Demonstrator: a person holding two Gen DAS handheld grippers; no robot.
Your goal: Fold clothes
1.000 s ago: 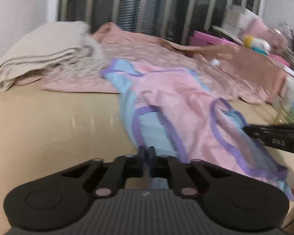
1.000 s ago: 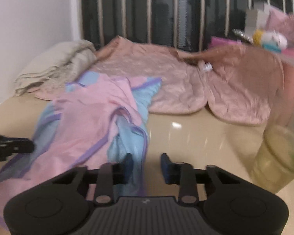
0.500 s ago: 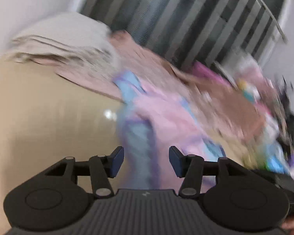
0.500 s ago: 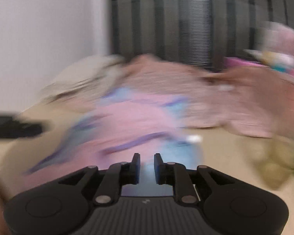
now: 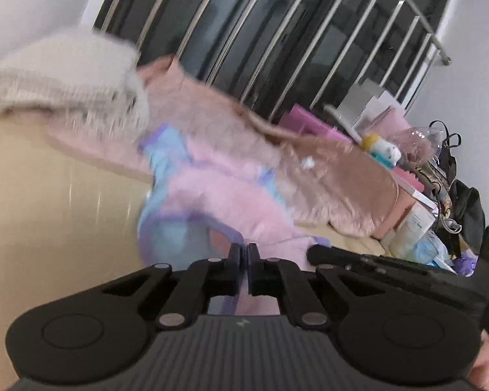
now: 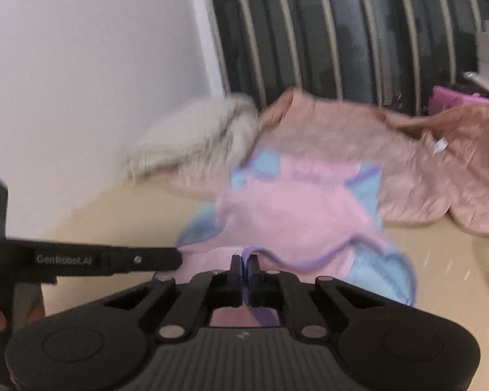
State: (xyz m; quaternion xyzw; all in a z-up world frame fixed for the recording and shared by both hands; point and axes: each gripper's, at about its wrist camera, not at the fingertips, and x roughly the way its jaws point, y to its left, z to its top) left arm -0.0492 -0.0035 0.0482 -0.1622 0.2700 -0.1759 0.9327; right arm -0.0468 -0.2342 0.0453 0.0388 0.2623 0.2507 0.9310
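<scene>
Change since one second ago: the left gripper (image 5: 244, 254), then clamped on the near hem, opened half a second ago and is clamped again; the right gripper (image 6: 244, 264), then open over the cloth, has drawn its fingers together. Both views have tilted and blurred.

Item: pink garment (image 6: 296, 208), trimmed purple, blue lining showing at the edges. Location: on the beige tabletop (image 5: 49, 211), its far end overlapping the near edge of the quilted tan jacket (image 5: 326, 176), taken here as landmark. The garment's long axis runs from that jacket edge toward the person.

Left gripper: fingers pressed nearly shut, pink cloth and purple trim pinched between them. Right gripper: likewise nearly shut on the purple-trimmed near hem. In the right wrist view the left gripper's finger comes in from the left and meets the same hem just beside the right gripper's pinch. Both grips are therefore at the end of the garment farthest from the jacket, close together, neither clearly nearer.

Judgement: the hem seems slightly raised; a fold carried along the long axis would take it toward the jacket.

Other stock: cream knitted throw (image 5: 65, 75), left of the jacket, touching it. Boxes and bottles (image 5: 417, 215) right of the jacket.
</scene>
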